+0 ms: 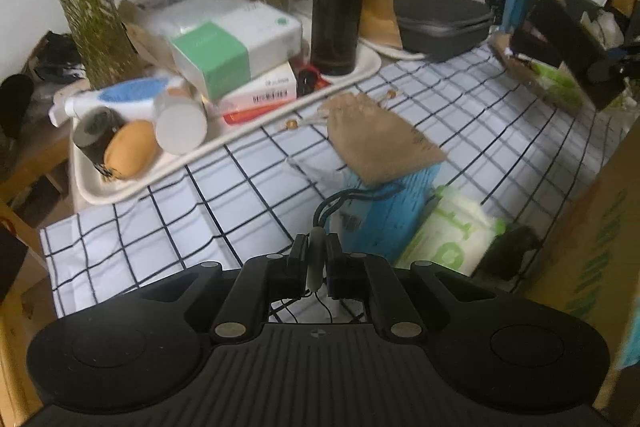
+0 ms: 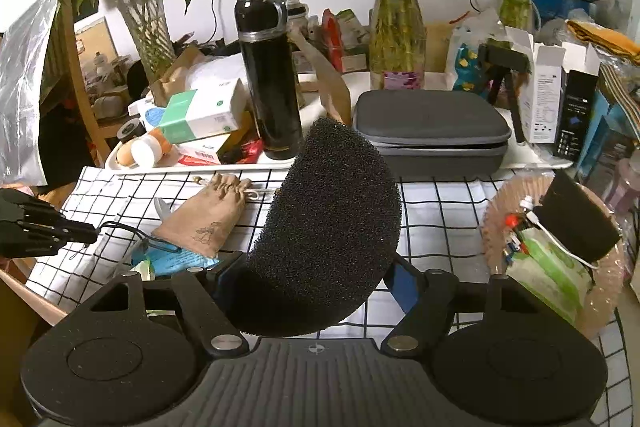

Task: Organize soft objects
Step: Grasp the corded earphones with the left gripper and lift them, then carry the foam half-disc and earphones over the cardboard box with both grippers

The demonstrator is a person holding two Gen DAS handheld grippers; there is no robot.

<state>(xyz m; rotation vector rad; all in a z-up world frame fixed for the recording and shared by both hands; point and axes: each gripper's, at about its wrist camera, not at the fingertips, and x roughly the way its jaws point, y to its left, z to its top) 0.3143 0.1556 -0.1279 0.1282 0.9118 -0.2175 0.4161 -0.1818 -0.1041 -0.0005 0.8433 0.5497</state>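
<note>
1. The right tongs [image 2: 316, 267] hold a black foam piece [image 2: 328, 227] between them. It stands up above the checked cloth of the desk [image 2: 440, 211], near the middle.
2. The foam is dark, with open pores and a curved, half-round shape. I judge it very light and soft; it will squash easily, so a hold low on its thick part seems best.
3. The left tongs [image 1: 316, 263] are narrow, pinched on a thin grey tab with a dark cord [image 1: 340, 199]. The cord leads to a blue pouch [image 1: 384, 215] that lies on the cloth.
4. A tan drawstring bag [image 1: 376, 139] lies partly on the blue pouch. It looks limp and light; I think it will fold when lifted.
5. At the far right, a basket [image 2: 496, 211] already holds another black foam block [image 2: 576, 223] and a green packet [image 2: 548, 275].
</note>
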